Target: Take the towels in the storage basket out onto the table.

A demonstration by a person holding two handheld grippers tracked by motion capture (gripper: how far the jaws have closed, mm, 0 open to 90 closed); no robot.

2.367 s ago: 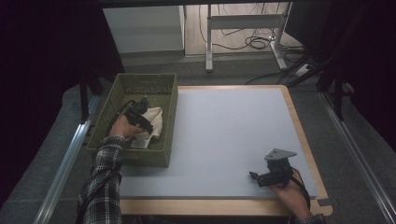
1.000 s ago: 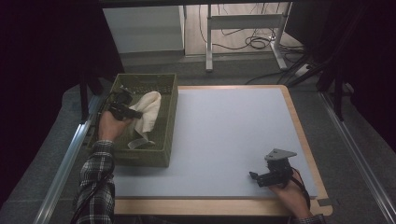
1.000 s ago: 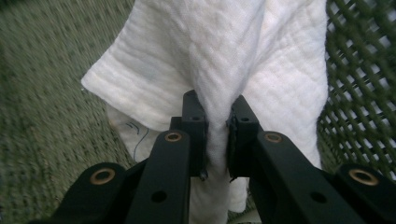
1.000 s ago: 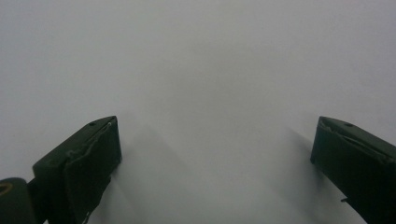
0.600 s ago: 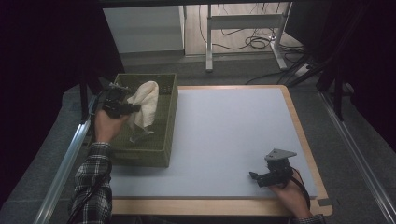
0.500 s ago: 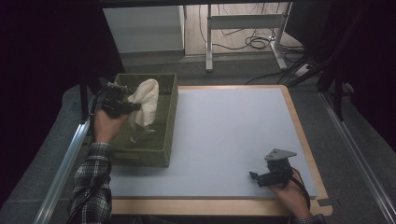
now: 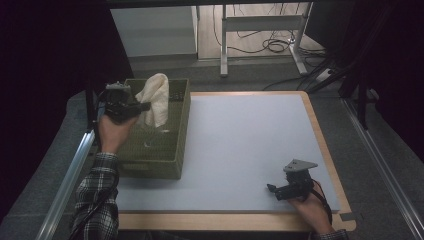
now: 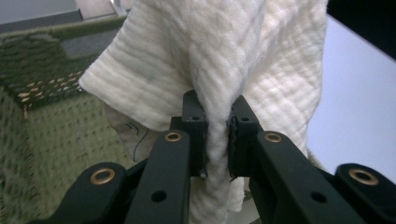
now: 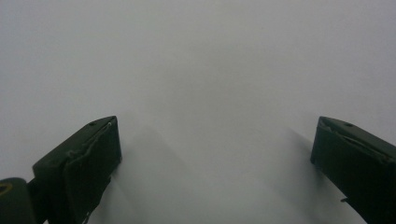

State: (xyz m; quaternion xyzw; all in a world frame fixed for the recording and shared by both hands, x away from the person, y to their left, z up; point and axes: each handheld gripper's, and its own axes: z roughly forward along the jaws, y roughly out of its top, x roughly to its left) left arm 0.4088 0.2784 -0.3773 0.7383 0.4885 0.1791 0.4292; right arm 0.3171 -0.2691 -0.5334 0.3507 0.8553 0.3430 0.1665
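Left gripper view: left gripper point(image 8: 217, 135) clamps cream cloth point(image 8: 224, 60), hanging above green basket point(image 7: 150, 160). Step: lifting it out. Next: carry over to table point(image 7: 240, 145) w/o snagging rim. Right gripper point(image 7: 274, 189) idle, jaws wide.

1. The green woven rectangular basket point(image 7: 159, 150) sits on the left edge of the pale wood-rimmed tabletop point(image 7: 240, 145).
2. My left hand-held gripper point(image 7: 142, 106) hangs above the basket's far end, the cream crinkled cotton cloth point(image 7: 156, 97) pinched between its jaws and dangling over the basket.
3. My right hand-held gripper point(image 7: 272, 189) rests at the tabletop's near right corner, well apart from the basket.
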